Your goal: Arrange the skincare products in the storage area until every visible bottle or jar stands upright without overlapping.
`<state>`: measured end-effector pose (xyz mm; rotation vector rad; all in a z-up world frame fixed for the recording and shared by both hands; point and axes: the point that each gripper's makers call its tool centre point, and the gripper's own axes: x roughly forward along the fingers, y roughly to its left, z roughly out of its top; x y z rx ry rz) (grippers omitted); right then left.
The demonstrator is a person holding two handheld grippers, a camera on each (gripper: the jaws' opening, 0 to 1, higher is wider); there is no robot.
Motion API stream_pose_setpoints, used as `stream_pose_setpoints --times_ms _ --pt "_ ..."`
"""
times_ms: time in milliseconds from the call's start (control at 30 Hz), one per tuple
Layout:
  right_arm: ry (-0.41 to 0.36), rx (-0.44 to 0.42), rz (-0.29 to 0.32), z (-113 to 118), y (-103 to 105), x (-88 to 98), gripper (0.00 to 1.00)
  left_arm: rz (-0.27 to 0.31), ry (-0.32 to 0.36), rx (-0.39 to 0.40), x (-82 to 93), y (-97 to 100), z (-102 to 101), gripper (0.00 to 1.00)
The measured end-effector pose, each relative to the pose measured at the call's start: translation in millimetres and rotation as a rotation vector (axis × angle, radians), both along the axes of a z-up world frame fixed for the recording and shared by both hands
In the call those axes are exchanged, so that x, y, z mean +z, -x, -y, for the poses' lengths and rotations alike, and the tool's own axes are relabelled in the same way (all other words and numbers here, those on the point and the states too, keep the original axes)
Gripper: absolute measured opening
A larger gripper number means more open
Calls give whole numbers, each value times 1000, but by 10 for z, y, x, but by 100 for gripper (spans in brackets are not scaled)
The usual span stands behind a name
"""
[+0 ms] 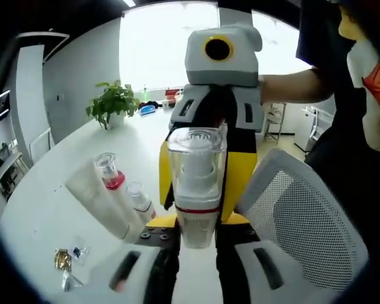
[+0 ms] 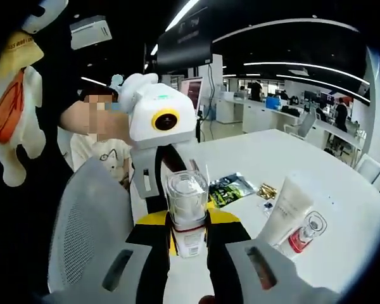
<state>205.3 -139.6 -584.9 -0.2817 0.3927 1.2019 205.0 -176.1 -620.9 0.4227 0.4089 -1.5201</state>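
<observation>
Midair above a white table (image 1: 44, 209), a clear-capped bottle (image 1: 196, 183) stands upright between two hand-held grippers that face each other. From the left gripper view, the left gripper (image 1: 199, 256) has its dark fingers (image 1: 168, 266) drawn in against the bottle's base, while the right gripper (image 1: 199, 158) meets it from the far side, its yellow jaws flanking the clear cap. From the right gripper view, the right gripper (image 2: 189, 256) pinches the same bottle (image 2: 187, 212) low on its sides, with the left gripper (image 2: 187, 228) behind it; which of the two bears the weight cannot be told. Off to one side on the table, a white tube (image 1: 98, 196) sits just beside a red-collared bottle (image 1: 107, 171) and a small pump bottle (image 1: 139, 201). A gold packet (image 1: 62, 258) lies near them, and a green sachet (image 2: 231, 187) rests farther along. A grey mesh chair (image 1: 304, 221) stands at the table's edge, a potted plant (image 1: 113, 101) at the far end, and a person's arm (image 1: 291, 85) reaches in behind the right gripper
</observation>
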Motion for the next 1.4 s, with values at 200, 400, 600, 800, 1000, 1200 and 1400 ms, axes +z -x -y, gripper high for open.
stream_pose_setpoints --times_ms 200,400,600,800,1000,1200,1400 --pt "23 -26 -18 52 -57 -174 21 -17 -16 12 -190 -69 3 20" --pt "55 -47 -25 99 -113 -360 21 -17 -18 22 -393 -110 61 20" --pt "67 -69 -45 135 -156 -529 22 -12 -14 22 -551 -125 119 20" --pt "83 -80 -55 155 -194 -678 22 -14 -29 25 -717 -157 139 20" --pt "97 -102 -57 178 -261 -807 22 7 -31 27 -868 -232 168 20" --pt "105 -116 -56 186 -312 -889 22 10 -37 25 -964 -277 186 19" --pt "93 -134 -63 193 -350 -946 22 11 -69 16 -1066 -316 169 19"
